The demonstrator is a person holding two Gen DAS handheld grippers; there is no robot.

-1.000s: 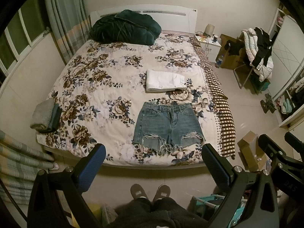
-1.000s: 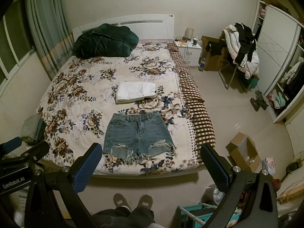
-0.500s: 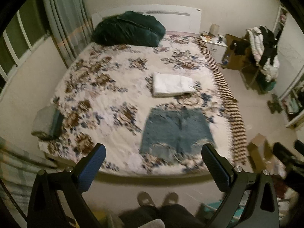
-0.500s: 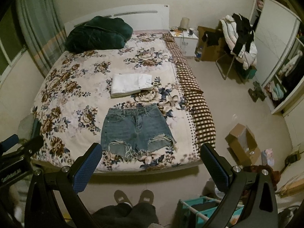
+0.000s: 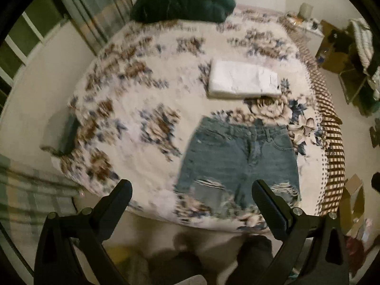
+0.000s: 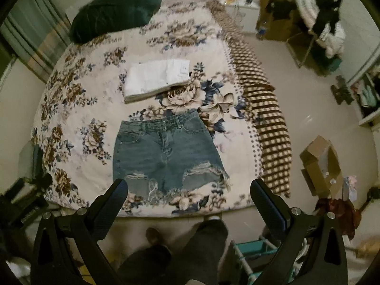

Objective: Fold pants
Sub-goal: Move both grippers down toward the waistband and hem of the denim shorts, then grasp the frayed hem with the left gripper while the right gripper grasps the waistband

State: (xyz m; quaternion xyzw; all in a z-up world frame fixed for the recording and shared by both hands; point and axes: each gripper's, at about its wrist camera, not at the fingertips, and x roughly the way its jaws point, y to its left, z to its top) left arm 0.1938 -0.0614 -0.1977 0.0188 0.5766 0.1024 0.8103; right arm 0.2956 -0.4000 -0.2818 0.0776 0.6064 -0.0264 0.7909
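Blue denim shorts point(image 5: 239, 159) with frayed hems lie flat and unfolded near the foot of the floral bed point(image 5: 147, 99), waistband toward the headboard. They also show in the right wrist view point(image 6: 163, 152). My left gripper point(image 5: 191, 194) is open and empty, above the bed's foot edge, short of the shorts' hems. My right gripper point(image 6: 188, 194) is open and empty, also just short of the hems. The left gripper's body shows at the lower left of the right wrist view point(image 6: 26, 197).
A folded white garment point(image 5: 242, 83) lies beyond the shorts. A dark green duvet point(image 5: 182, 0) sits at the headboard. A cardboard box point(image 6: 320, 163), a chair piled with clothes point(image 6: 318, 23) and a teal rack point(image 6: 251, 249) stand on the floor to the right. My legs point(image 6: 190, 244) are below.
Both grippers have moved forward and down toward the bed, so the shorts look larger and closer. Both stay open. The shorts have not moved.
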